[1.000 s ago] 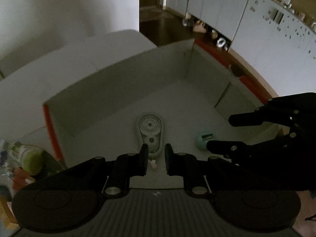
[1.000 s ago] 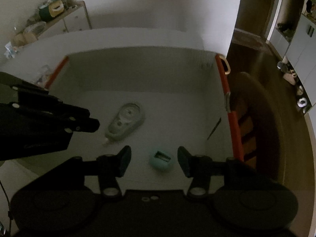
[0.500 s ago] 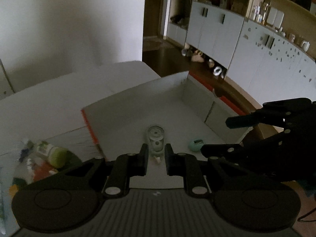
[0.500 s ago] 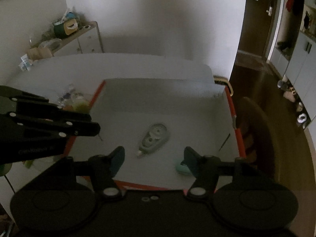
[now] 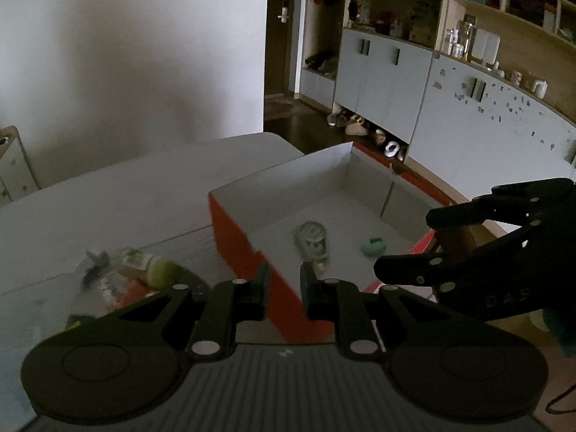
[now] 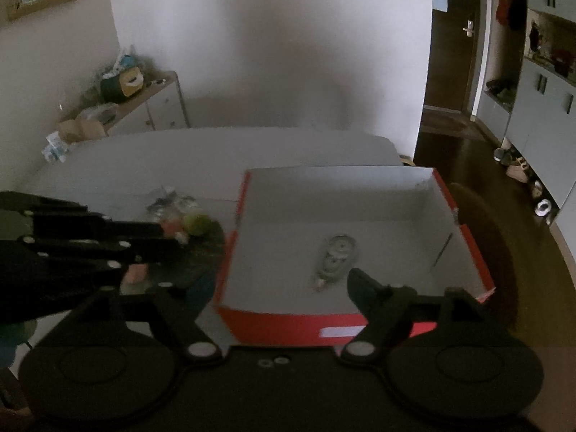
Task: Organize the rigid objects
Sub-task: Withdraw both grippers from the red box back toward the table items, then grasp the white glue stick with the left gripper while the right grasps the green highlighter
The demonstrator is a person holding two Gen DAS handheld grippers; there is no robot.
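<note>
Both tongs have pulled back from the box [image 5: 230, 216] – left tongs [image 5: 284, 280] pinched empty, right tongs [image 6: 284, 288] just spreading wide, empty – tape [image 5: 312, 239] and sharpener [image 5: 373, 246] inside; hasty return could clip the rim.

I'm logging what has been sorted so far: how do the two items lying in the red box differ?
The correction tape dispenser is the larger, a long pale clear-cased shape with round wheels inside; the teal item is smaller, rounded and solid-coloured. The dispenser lies near the middle of the red box, the teal item nearer its right wall. Both rest loose on the box floor, apart, with neither hand-held gripper touching them.
</note>
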